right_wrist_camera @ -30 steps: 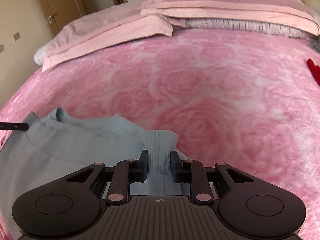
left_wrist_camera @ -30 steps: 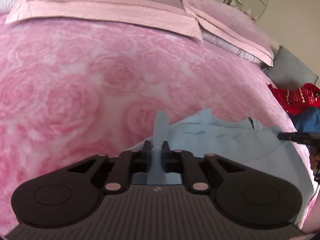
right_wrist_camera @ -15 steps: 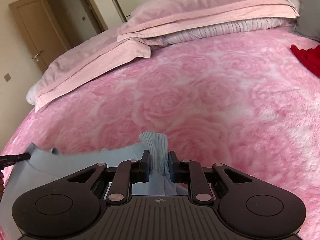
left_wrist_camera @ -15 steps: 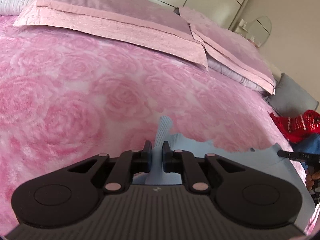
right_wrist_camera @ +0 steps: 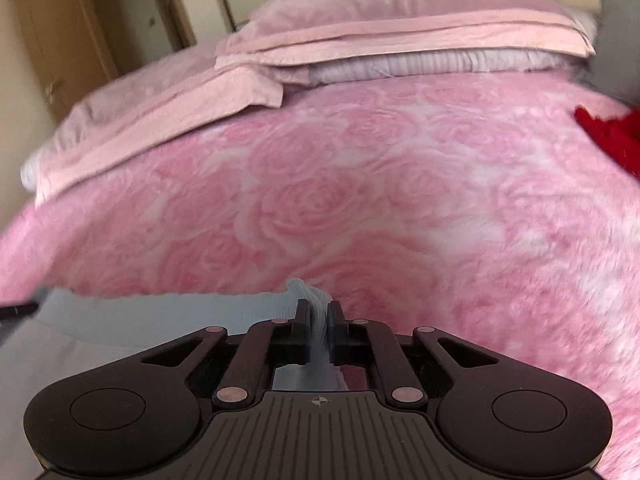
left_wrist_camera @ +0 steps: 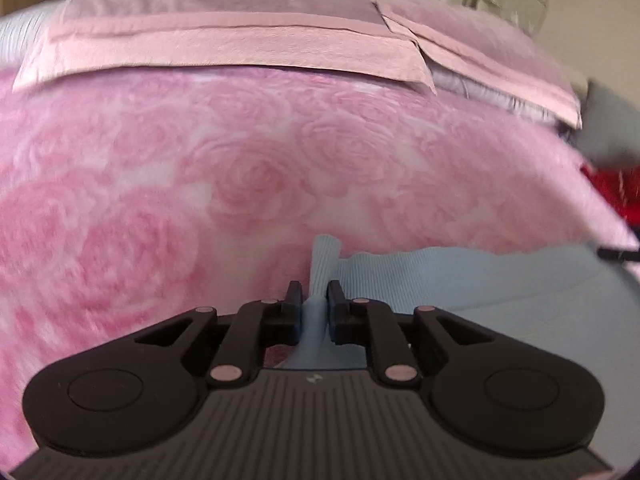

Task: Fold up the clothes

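Left wrist view: the light blue garment [left_wrist_camera: 460,280] lay lower right on the pink bed [left_wrist_camera: 200,200], soft, light and limp; the left gripper [left_wrist_camera: 315,300] had just been loosening, ribbed edge between its fingers. Right wrist view: the right gripper [right_wrist_camera: 319,316] had just closed, pinching the opposite ribbed corner at lower centre, the best hold. No readable writing.

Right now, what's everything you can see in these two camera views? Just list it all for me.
light blue garment: one, pale blue, near edge of the bed, ribbed edge pinched at both ends
blanket: one, pink rose pattern, covering the bed
pillows: two, pink, at the head
red garment: one, red, right side of the bed
grey cushion: one, beside the red garment
door: one, wooden, far left
left gripper: black, jaws just opening, cloth between
right gripper: black, clamped on cloth
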`<state>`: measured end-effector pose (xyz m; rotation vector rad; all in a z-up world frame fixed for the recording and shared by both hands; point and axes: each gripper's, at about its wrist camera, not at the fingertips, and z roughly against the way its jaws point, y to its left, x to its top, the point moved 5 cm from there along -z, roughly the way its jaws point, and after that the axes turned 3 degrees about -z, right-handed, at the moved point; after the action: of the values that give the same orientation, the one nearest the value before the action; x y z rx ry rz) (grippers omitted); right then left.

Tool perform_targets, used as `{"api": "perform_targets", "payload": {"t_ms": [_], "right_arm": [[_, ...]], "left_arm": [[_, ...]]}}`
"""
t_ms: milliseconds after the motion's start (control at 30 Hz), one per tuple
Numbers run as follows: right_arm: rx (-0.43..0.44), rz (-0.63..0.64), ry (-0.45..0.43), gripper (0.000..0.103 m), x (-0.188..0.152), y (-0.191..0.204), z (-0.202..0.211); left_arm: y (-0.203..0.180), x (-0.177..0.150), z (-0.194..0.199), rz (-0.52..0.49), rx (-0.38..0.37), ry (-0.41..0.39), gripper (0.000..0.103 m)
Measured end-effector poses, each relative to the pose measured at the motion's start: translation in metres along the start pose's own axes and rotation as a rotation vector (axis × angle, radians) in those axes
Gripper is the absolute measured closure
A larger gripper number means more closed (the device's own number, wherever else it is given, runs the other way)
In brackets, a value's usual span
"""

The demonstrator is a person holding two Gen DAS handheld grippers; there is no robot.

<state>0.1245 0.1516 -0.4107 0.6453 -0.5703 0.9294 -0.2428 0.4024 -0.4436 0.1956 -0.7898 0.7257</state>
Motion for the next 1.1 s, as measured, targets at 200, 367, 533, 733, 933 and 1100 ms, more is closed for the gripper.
{"api": "perform_targets", "payload": {"t_ms": [200, 367, 533, 733, 933, 1100], "right_arm": [[-0.085, -0.022, -0.036, 0.059, 0.005, 0.002, 0.043], [-0.041, 0.043, -0.086, 0.06, -0.023, 0.034, 0.114], [0.001, 0.221, -0.06, 0.061, -0.092, 0.094, 0.151], [-0.225, 0.33, -0.051, 0.062, -0.145, 0.075, 0.134], [-0.285, 0.171, -0.054, 0.061, -0.133, 0.048, 0.152], [-0.196, -0.069, -0.116, 0.061, -0.135, 0.062, 0.192]], "left_arm": [[0.022, 0.002, 0.05, 0.036, 0.082, -0.053, 0.083], [0.007, -0.028, 0.113, 0.021, 0.01, -0.06, 0.101], [-0.037, -0.075, 0.136, -0.045, -0.036, -0.042, 0.103], [-0.028, -0.107, 0.135, -0.021, 0.083, -0.02, 0.102], [-0.018, -0.106, 0.17, 0.017, 0.187, 0.015, 0.103], [-0.007, -0.126, 0.206, 0.297, 0.097, 0.009, 0.1]]}}
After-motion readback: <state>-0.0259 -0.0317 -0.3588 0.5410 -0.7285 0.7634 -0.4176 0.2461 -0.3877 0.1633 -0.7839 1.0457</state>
